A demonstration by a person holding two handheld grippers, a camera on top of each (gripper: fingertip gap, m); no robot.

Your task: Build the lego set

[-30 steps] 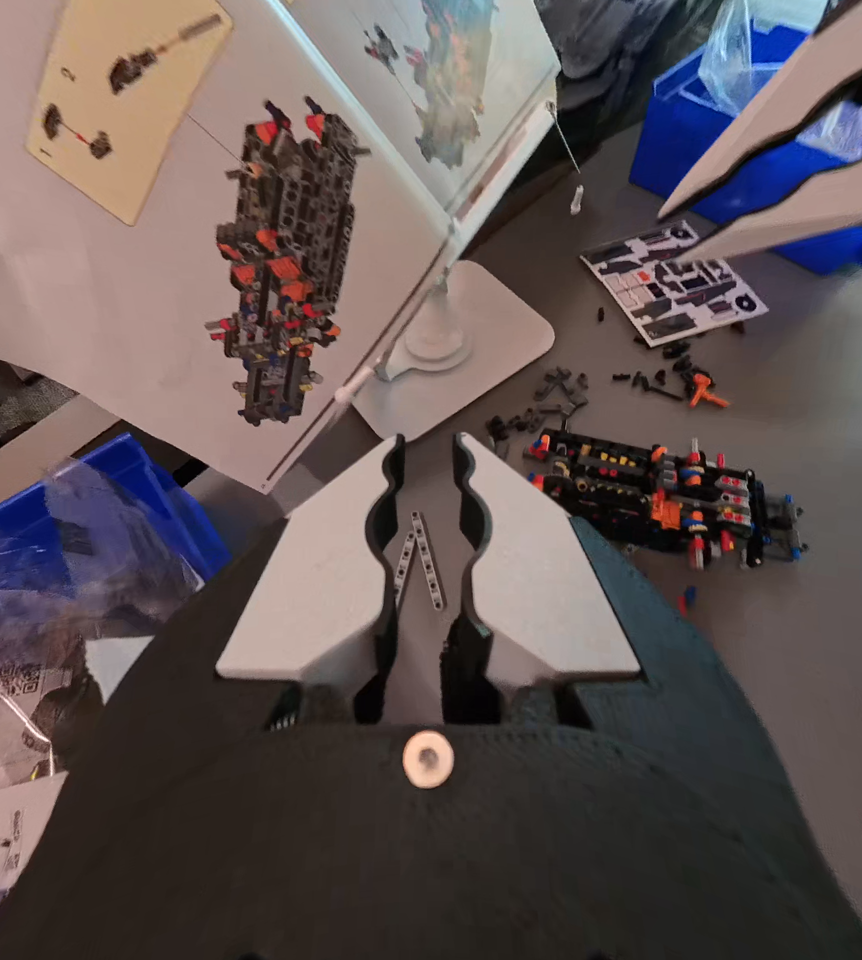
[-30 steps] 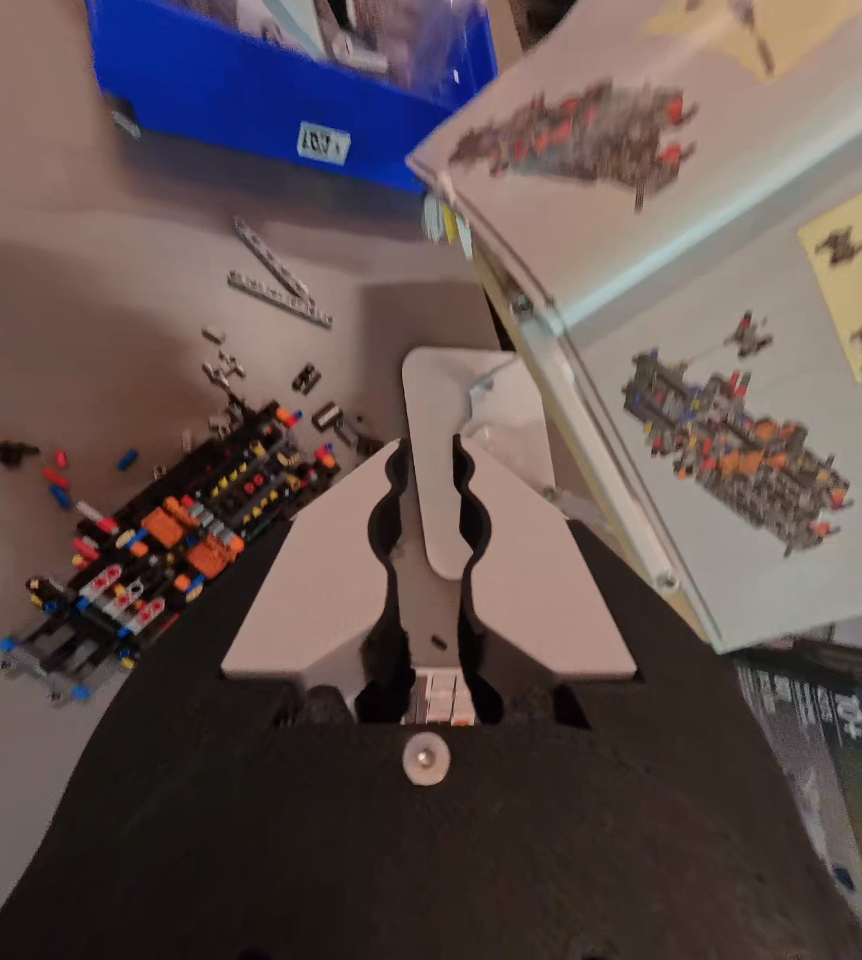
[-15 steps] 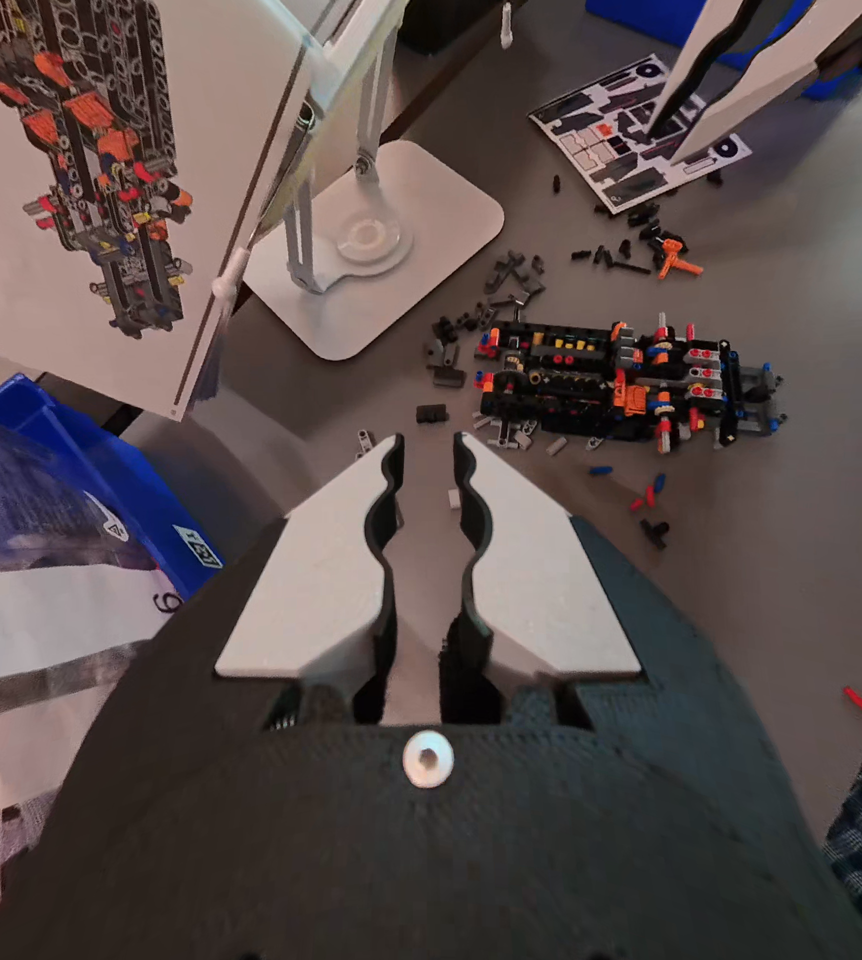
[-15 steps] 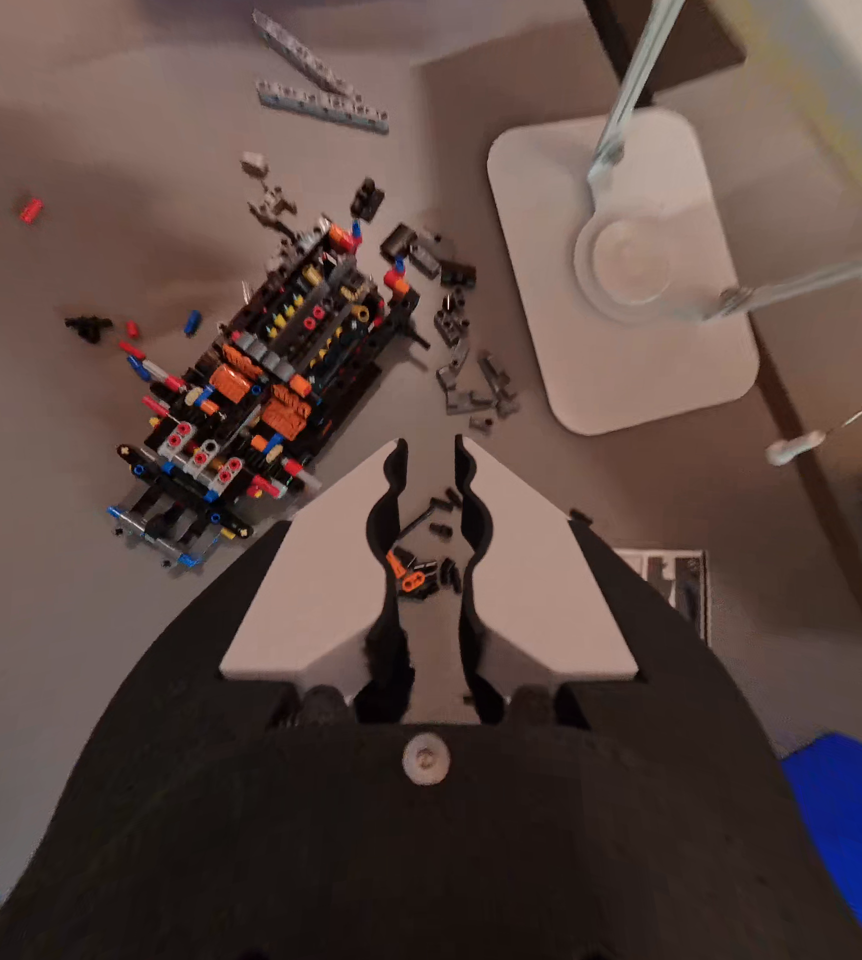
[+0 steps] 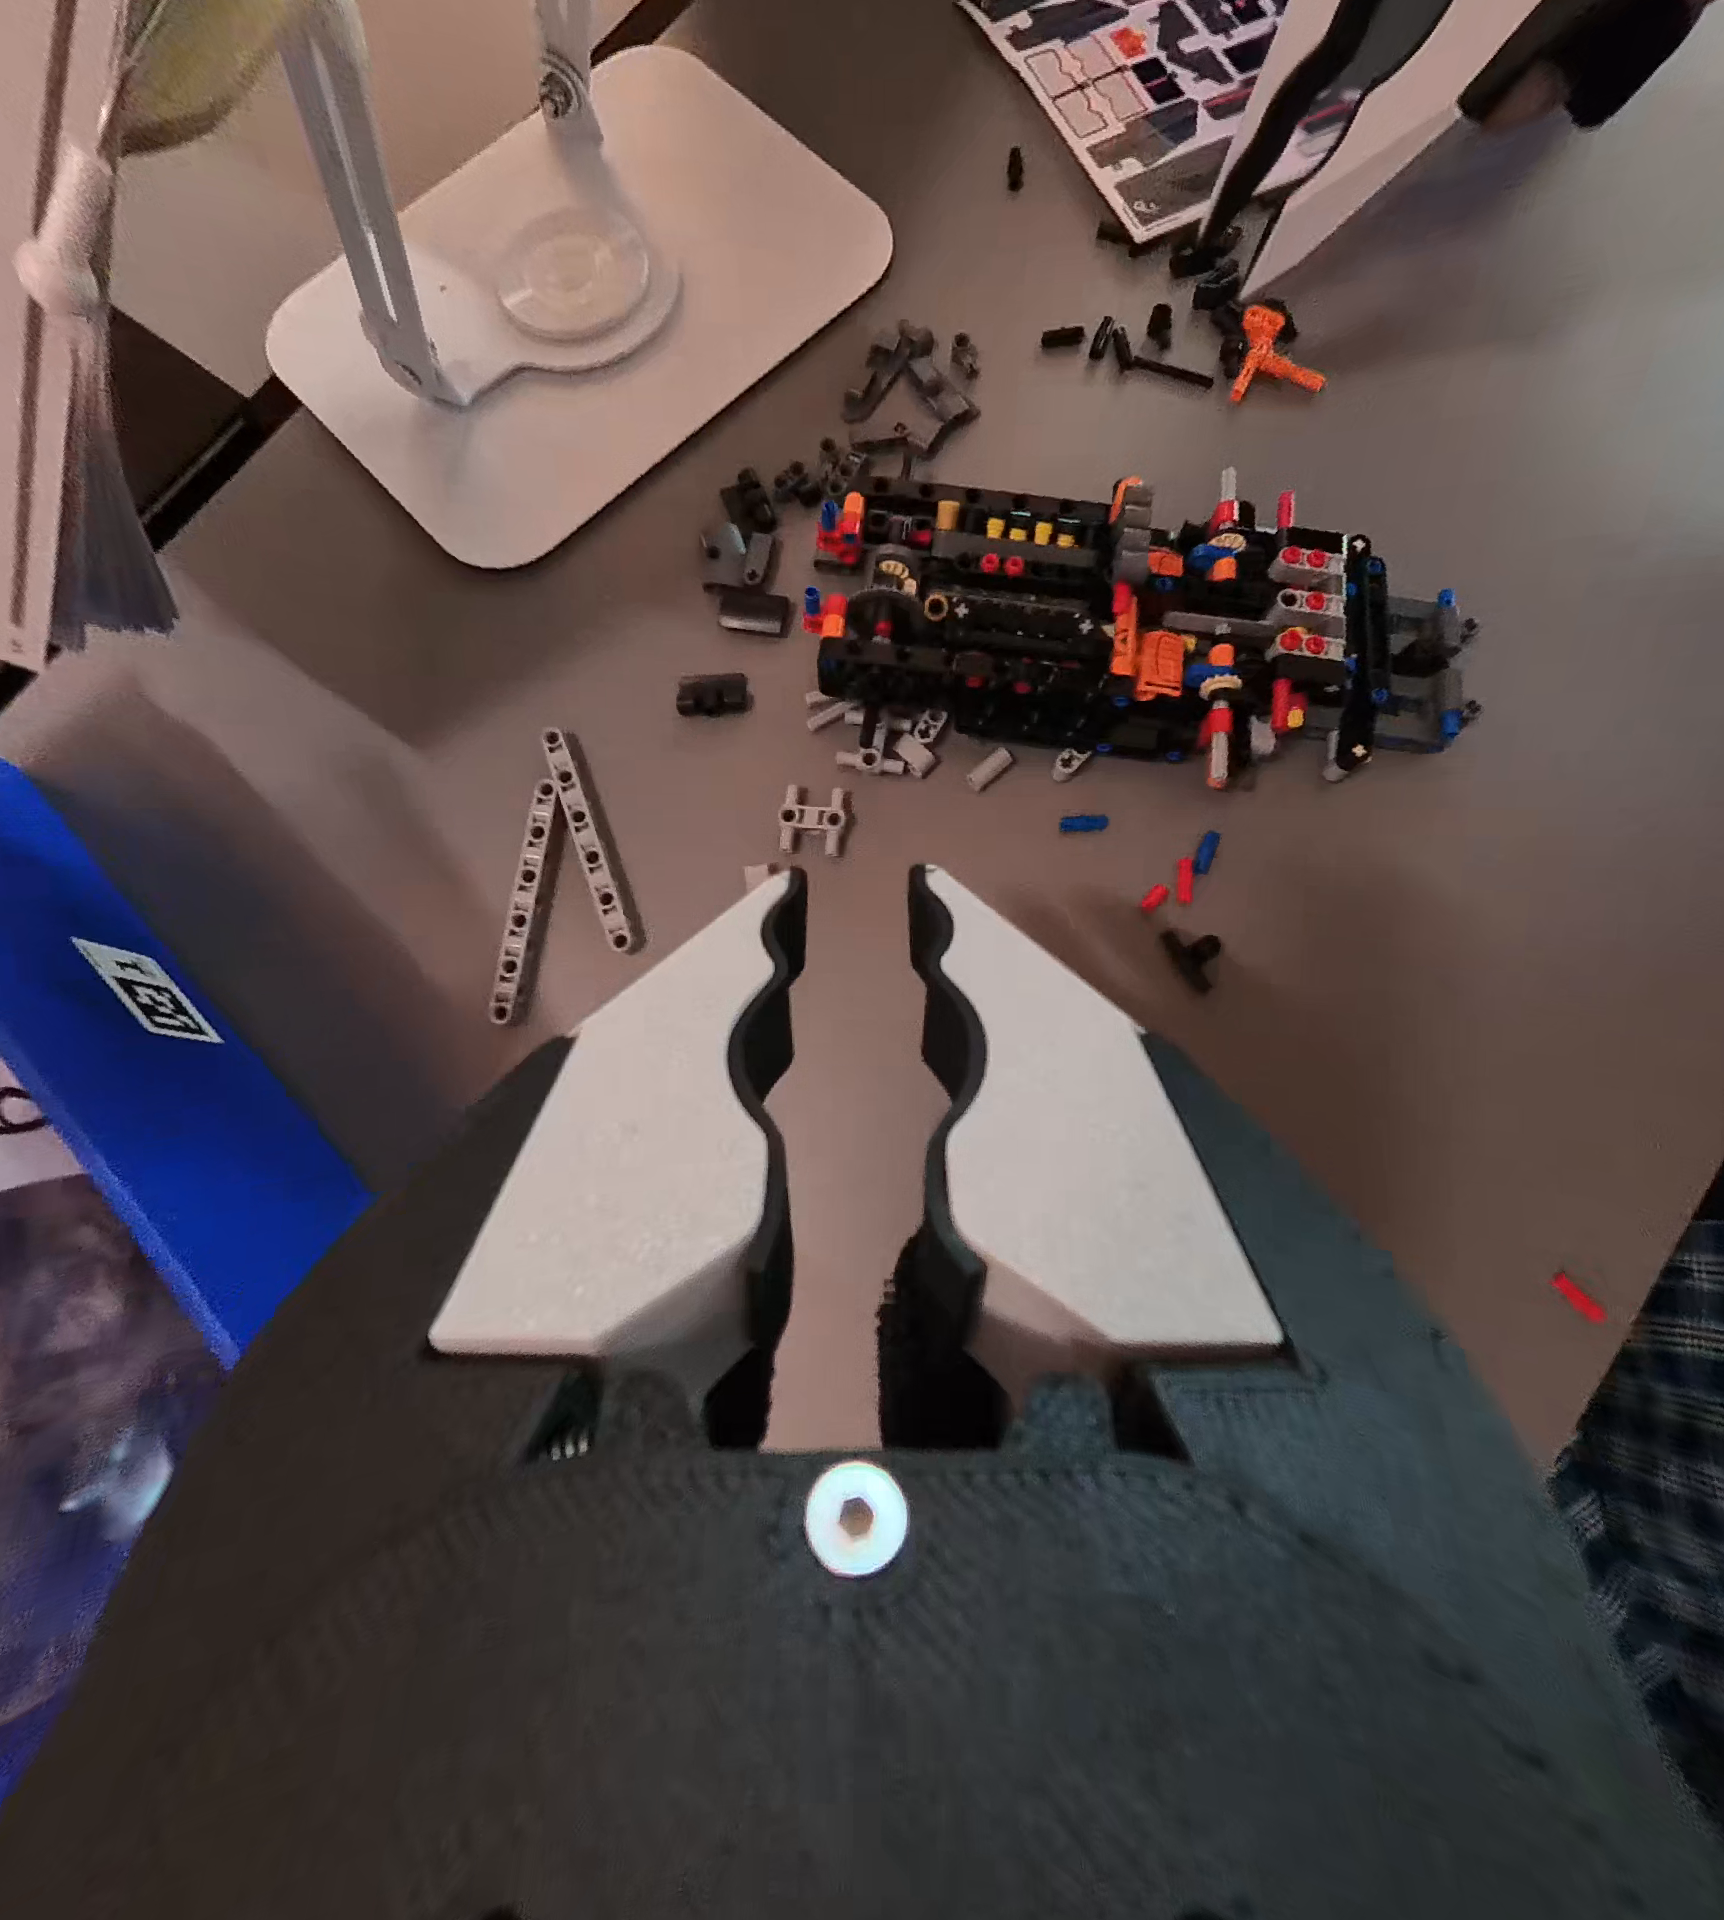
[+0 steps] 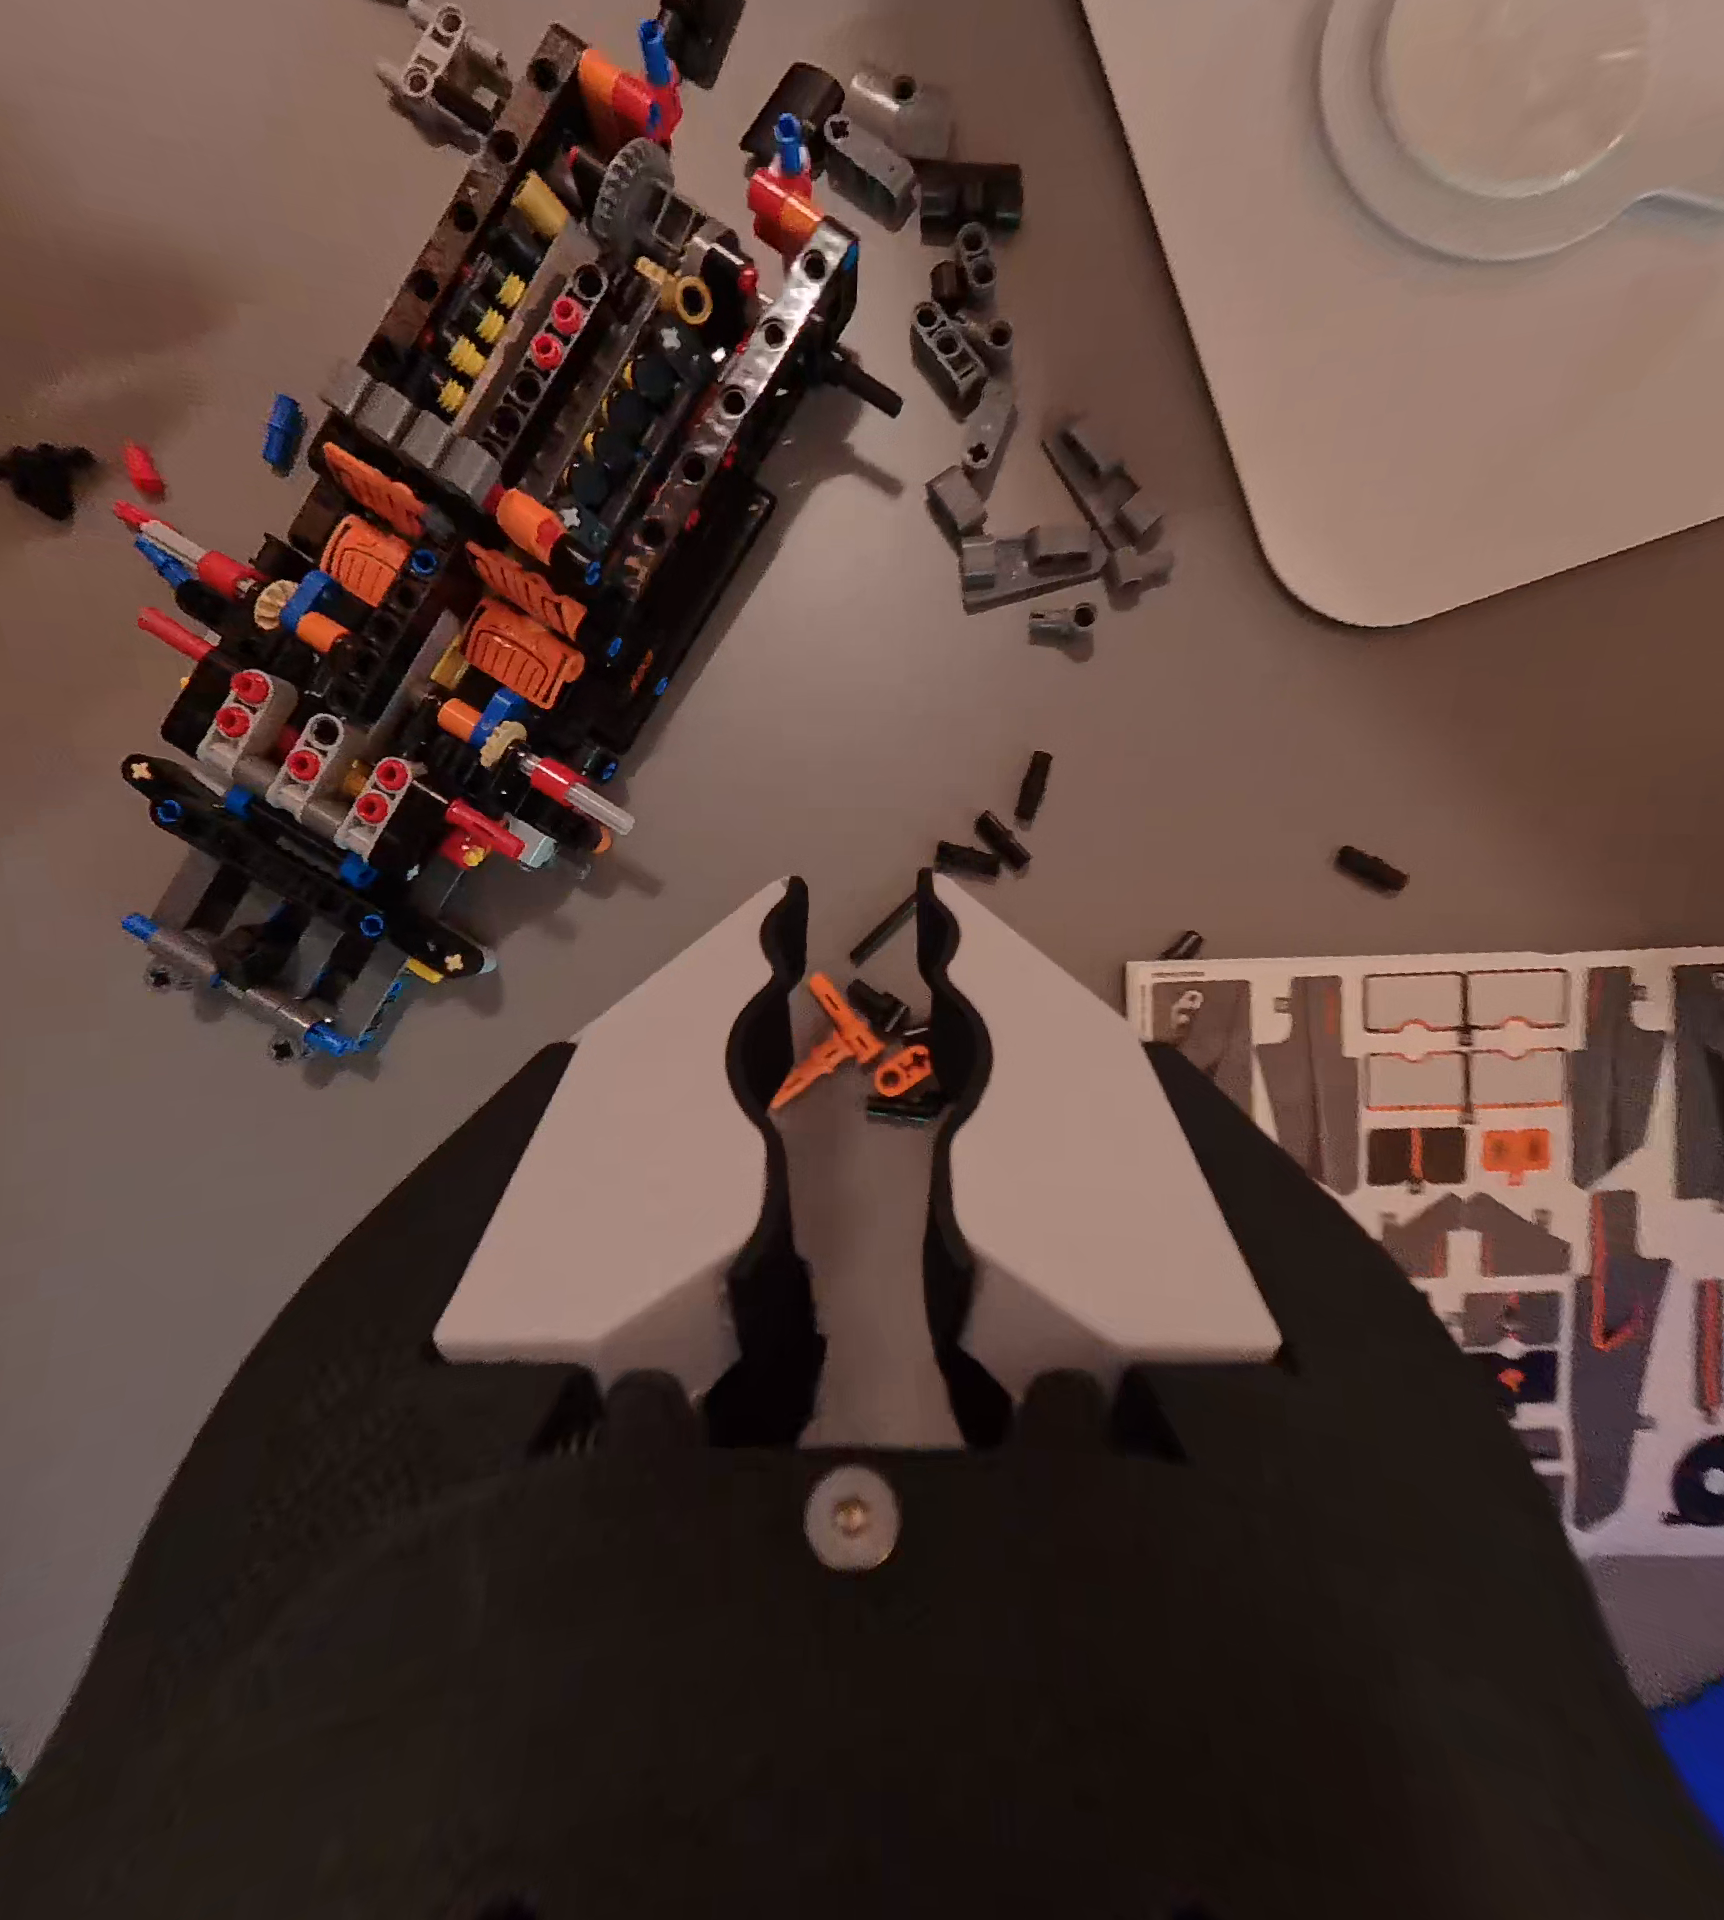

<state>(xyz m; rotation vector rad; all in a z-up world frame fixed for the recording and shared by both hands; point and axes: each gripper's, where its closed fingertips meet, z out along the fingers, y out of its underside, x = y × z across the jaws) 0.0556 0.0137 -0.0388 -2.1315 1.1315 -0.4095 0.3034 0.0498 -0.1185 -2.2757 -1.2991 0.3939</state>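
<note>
Fingers (image 6: 733, 1164) of the right gripper (image 6: 856, 894) stand apart over small orange pieces (image 6: 842, 1044) and black pins on the table (image 6: 837, 707) — nothing gripped. Left gripper (image 5: 856, 883) is likewise parted and empty, near two grey beams (image 5: 562, 862); the half-built lego model (image 5: 1128, 623) lies just beyond.

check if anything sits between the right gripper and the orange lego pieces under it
Nothing visible does. The right gripper is open, the orange pieces showing between its fingers, with small black pins lying close beside them.

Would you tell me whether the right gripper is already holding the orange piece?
No, the right gripper has its jaws apart, and the orange piece lies loose on the table between them.
</note>
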